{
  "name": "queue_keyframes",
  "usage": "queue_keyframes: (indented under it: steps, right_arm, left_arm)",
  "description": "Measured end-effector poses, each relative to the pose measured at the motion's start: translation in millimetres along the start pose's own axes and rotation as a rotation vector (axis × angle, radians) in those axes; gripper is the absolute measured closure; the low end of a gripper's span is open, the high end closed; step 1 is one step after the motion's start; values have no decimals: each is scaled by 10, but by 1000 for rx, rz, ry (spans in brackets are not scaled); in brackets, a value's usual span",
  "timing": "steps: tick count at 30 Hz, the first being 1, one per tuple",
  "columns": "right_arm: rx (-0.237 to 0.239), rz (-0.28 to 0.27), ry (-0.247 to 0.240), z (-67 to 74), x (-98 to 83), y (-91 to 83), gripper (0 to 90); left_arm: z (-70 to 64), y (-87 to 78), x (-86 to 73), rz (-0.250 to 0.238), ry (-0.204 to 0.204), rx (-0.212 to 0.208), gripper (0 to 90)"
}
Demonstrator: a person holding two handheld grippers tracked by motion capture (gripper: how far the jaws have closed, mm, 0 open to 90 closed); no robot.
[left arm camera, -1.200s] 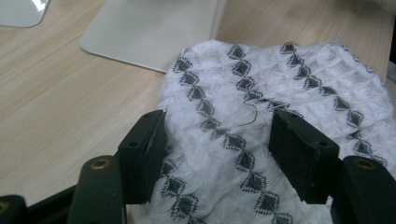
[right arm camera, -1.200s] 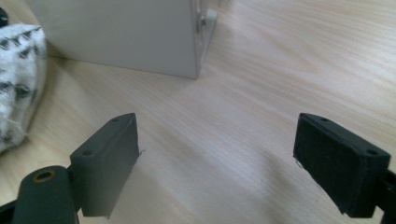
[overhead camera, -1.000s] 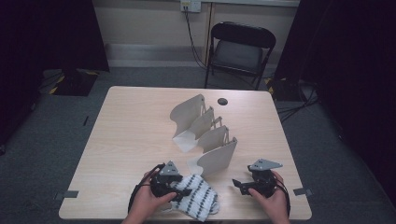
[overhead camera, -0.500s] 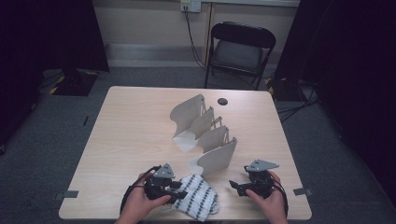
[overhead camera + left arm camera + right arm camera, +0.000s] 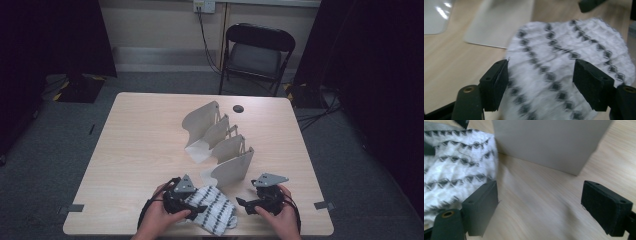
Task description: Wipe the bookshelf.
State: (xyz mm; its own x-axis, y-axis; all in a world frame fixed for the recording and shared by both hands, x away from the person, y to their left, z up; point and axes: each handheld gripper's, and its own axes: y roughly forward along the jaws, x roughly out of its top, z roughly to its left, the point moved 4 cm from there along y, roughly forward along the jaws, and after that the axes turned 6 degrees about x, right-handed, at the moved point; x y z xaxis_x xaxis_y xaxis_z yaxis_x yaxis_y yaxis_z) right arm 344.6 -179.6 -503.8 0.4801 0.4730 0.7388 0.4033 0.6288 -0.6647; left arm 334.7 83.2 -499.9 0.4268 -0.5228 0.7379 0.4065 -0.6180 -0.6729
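Lying flat: one cloth [image 5: 212,212]; two grippers [image 5: 181,199] [image 5: 248,203] open.

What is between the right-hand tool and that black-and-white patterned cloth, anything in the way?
Nothing visible. Bare table lies between the right tool and the cloth. The grey folded panels stand behind, off that path. The left tool already straddles the cloth, open.

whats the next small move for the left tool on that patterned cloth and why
Probably close the left tool. Its jaws have just been opening and stand wide, with the white black-patterned cloth lying between them but not pinched. The right tool is open over bare table beside the cloth.
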Motion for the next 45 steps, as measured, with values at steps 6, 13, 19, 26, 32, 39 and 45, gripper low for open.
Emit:
queue_keyframes:
  steps: [6,13,19,26,32,39,45]
  right_arm:
    - [31,13,-9,139,38,68,137]
    - [34,62,-23,160,-19,170,137]
    - [27,29,0,132,43,89,139]
    - [63,22,-19,309,140,78,138]
    - [46,123,-65,336,24,247,144]
    - [-106,131,-28,-117,27,100,170]
    - [-139,42,40,-228,65,-166,198]
  left_arm:
    - [271,-163,-97,-10,-55,76,271]
    - [402,-198,-162,2,-72,118,273]
    - [446,-217,-196,8,-81,128,273]
    - [495,-233,-222,14,-86,148,273]
    - [517,-250,-240,12,-95,151,272]
    - [535,-263,-261,17,-93,155,272]
    - [547,-258,-257,19,-98,158,272]
